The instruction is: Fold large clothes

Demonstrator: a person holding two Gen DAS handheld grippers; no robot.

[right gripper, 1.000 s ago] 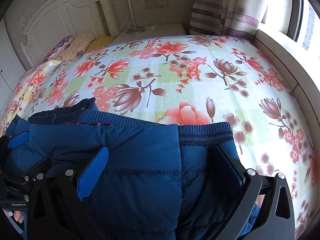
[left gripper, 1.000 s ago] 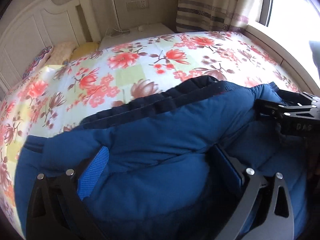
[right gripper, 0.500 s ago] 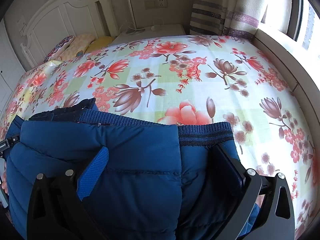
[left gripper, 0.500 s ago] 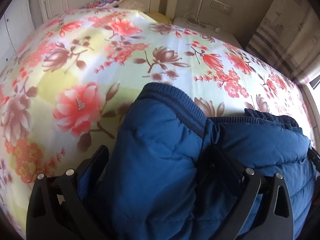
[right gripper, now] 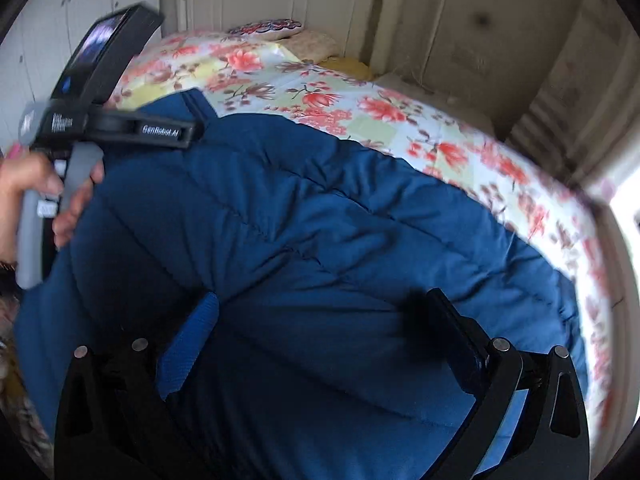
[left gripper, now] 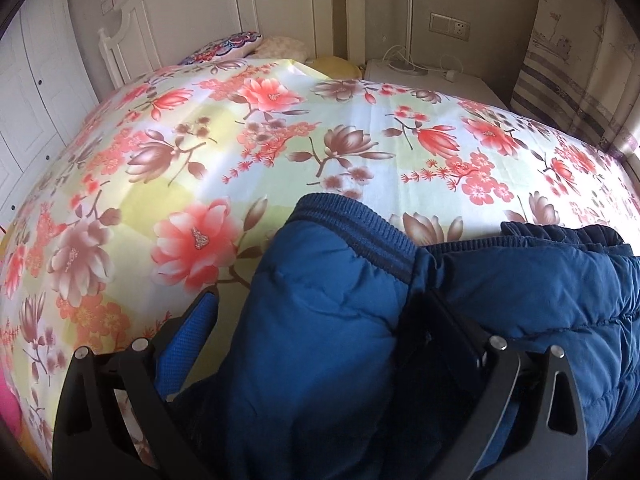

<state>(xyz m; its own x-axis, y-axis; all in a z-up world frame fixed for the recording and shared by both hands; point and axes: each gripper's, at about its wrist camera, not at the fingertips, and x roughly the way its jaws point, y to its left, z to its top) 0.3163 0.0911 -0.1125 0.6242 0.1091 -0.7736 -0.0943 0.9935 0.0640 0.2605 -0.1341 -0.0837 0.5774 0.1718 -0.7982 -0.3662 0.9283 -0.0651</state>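
Note:
A puffy dark-blue jacket point(left gripper: 540, 300) lies on the flowered bed sheet point(left gripper: 192, 168). In the left wrist view a sleeve with a ribbed cuff point(left gripper: 352, 224) lies between the fingers of my left gripper point(left gripper: 320, 320), which is open; sheet shows between the blue left pad point(left gripper: 188, 336) and the cloth. In the blurred right wrist view the quilted jacket body point(right gripper: 320, 216) fills the middle, and my right gripper point(right gripper: 320, 320) is open above it. A hand point(right gripper: 36, 188) holds the left gripper's handle at the jacket's left edge.
A white headboard point(left gripper: 248, 12) and pillows point(left gripper: 240, 42) are at the far end of the bed. A white bedside unit with cables point(left gripper: 424, 76) and a striped curtain point(left gripper: 580, 64) stand on the right. White cupboard doors point(left gripper: 28, 92) run along the left.
The left gripper swung left off the jacket body to the sleeve cuff. The right gripper left the ribbed hem and swept over the jacket body, turning toward the left gripper.

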